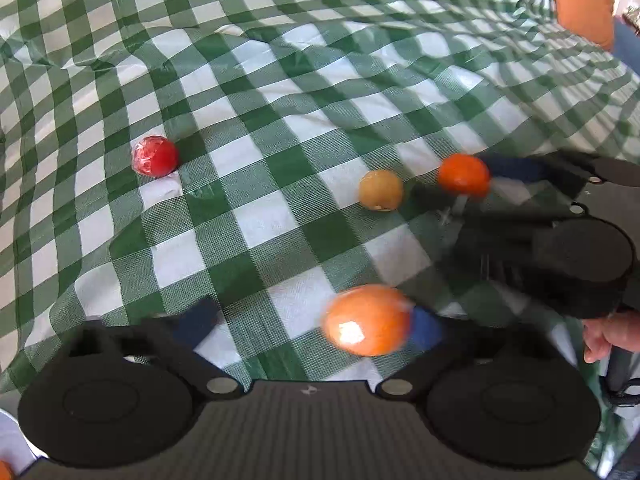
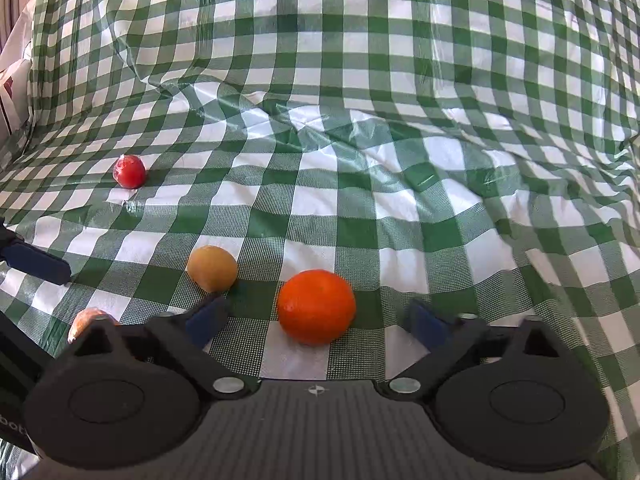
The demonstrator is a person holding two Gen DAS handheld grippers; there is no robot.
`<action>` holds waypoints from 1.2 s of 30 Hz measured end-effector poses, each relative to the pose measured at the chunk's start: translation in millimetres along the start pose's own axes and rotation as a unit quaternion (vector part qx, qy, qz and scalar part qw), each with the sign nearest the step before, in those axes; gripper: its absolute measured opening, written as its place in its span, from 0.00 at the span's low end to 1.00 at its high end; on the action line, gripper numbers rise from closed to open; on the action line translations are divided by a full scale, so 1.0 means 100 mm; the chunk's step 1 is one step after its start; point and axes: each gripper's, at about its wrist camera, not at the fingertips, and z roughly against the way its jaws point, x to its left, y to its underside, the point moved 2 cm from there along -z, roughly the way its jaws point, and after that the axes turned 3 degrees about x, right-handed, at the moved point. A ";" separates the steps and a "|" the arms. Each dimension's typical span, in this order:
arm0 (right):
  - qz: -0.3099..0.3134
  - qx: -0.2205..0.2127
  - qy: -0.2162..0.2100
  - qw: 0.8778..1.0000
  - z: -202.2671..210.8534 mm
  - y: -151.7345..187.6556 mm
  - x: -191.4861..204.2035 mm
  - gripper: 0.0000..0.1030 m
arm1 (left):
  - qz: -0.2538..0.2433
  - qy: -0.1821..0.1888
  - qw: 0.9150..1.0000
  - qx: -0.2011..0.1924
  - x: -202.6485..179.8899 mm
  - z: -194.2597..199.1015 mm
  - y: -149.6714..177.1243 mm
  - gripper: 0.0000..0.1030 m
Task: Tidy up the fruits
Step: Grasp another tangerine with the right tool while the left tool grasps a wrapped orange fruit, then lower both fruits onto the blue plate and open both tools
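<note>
My right gripper (image 2: 316,322) stands spread around the deep orange fruit (image 2: 317,306), pads clear either side; my left gripper (image 1: 310,322) is spread too, the paler orange (image 1: 366,319) against its right pad

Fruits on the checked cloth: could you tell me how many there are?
4: a red fruit far left, a yellowish fruit mid-cloth, a deep orange one between the right gripper's fingers, a paler orange at the left gripper.
</note>
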 end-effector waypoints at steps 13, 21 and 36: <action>-0.088 -0.005 0.051 0.995 0.86 0.04 -0.15 0.36 | 0.002 -0.001 1.000 0.008 0.00 0.82 0.14 0.43; -0.084 -0.047 0.026 0.995 1.86 0.11 0.41 0.36 | 0.018 -0.050 0.999 0.013 0.25 1.71 0.61 0.43; -0.003 -0.028 -0.115 0.993 3.16 0.35 2.00 0.36 | 0.100 -0.096 0.990 -0.012 1.09 3.03 1.99 0.43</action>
